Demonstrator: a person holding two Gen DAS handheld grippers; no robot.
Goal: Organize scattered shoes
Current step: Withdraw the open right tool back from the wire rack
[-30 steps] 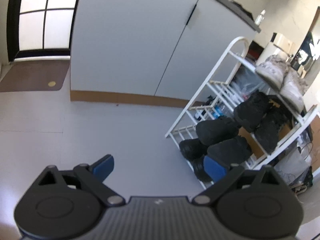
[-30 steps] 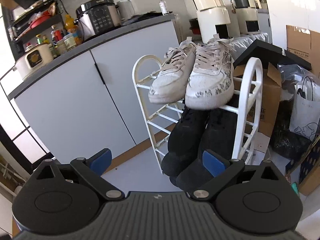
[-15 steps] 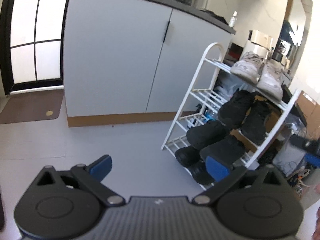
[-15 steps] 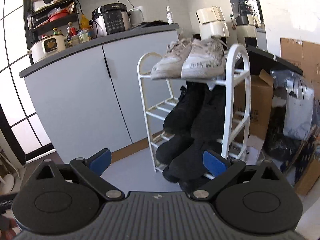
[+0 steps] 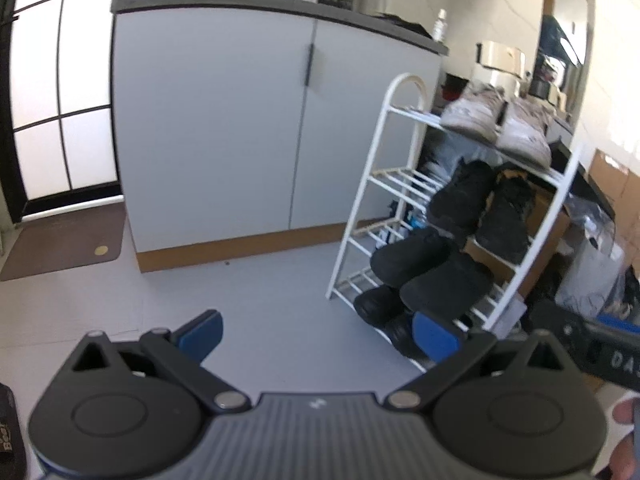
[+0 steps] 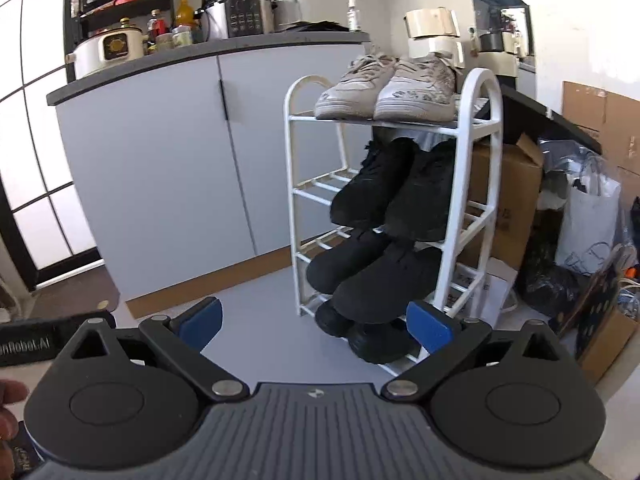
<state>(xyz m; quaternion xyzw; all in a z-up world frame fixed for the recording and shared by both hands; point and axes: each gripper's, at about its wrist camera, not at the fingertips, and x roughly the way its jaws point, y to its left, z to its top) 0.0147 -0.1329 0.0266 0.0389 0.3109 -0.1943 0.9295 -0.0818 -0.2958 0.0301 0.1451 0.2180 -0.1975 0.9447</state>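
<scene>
From your left wrist view, the left gripper [image 5: 316,330] has its blue-padded fingers spread wide with nothing between them, just bare grey floor [image 5: 248,300]. The white shoe rack [image 5: 404,184] sits off to the right next to the grey cabinet [image 5: 248,140], and honestly that side is pretty blurry. You can make out the white sneakers [image 5: 496,124] on the top shelf as smeared pale shapes, and the black shoes [image 5: 460,240] below blend into one dark mass, so you can't really count them here. The lowest ones are partly hidden behind your right finger pad. A dark bar with lettering cuts in at the right edge, cropped off, and I can't tell exactly what it is.

The right wrist view is way sharper. The right gripper [image 6: 314,322] also has its fingers wide apart and empty, pointed straight at the rack [image 6: 472,184]. Here the sneakers [image 6: 384,88] clearly sit side by side on top, toes toward you. Below them, one pair of black shoes [image 6: 392,196] sits tilted toes-down on the second shelf and another [image 6: 372,276] on the third, with more black toes [image 6: 360,332] poking out at the bottom, partly covered by your right pad. You also get the cardboard box [image 6: 504,200] and bags behind the rack, which the left view mostly loses to blur. Fingertips of a hand [image 6: 10,396] peek in at the left edge, cut off.
</scene>
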